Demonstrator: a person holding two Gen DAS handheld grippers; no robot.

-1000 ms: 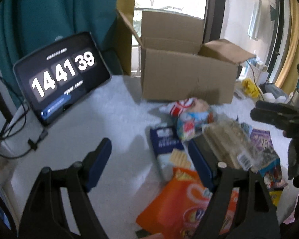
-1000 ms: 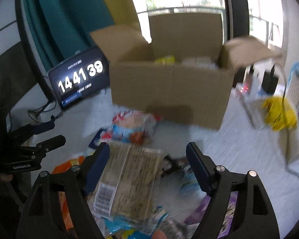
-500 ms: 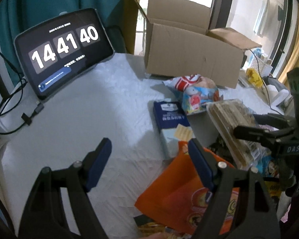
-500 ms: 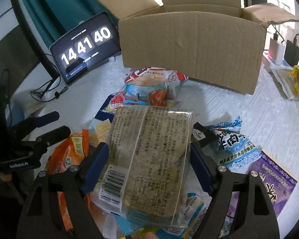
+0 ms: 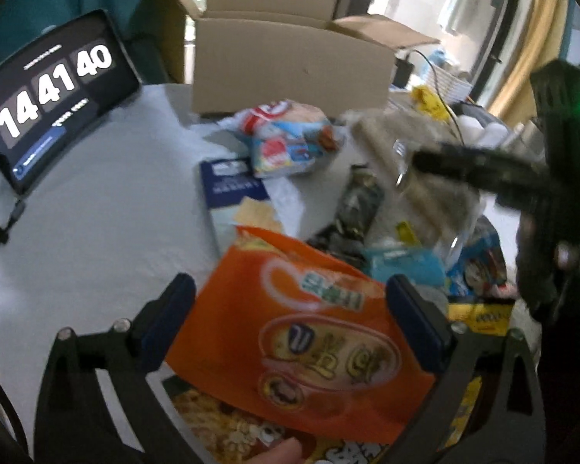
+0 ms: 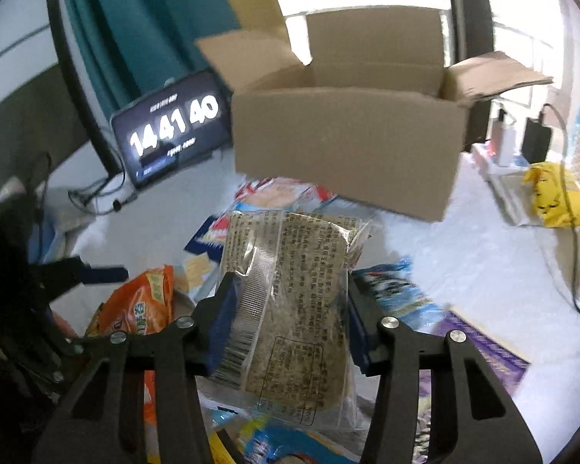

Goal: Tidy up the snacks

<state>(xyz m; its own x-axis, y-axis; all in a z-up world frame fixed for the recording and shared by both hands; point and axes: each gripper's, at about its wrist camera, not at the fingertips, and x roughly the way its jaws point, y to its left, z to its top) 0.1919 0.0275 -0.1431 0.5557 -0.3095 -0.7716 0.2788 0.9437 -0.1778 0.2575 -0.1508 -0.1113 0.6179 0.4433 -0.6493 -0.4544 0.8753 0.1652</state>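
My right gripper [image 6: 288, 321] is shut on a clear pack of brown biscuits [image 6: 290, 301] and holds it above the snack pile, in front of the open cardboard box [image 6: 348, 154]. It also shows in the left wrist view [image 5: 479, 174] with the pack [image 5: 417, 162]. My left gripper [image 5: 290, 321] is open, its fingers on either side of an orange snack bag [image 5: 301, 332] that lies on the pile. The orange bag also shows in the right wrist view [image 6: 135, 301]. The box [image 5: 290, 65] stands at the back of the table.
A tablet clock [image 5: 54, 89] leans at the back left with cables beside it. A blue cracker box [image 5: 232, 197], a red and blue bag [image 5: 286, 135], a dark packet [image 5: 355, 208] and a purple box [image 6: 479, 352] lie on the white table [image 5: 96, 212]. A yellow bag [image 6: 553, 197] lies at the right.
My right gripper closed on the biscuit pack and lifted it toward the box. My left gripper moved forward and down over the orange bag.
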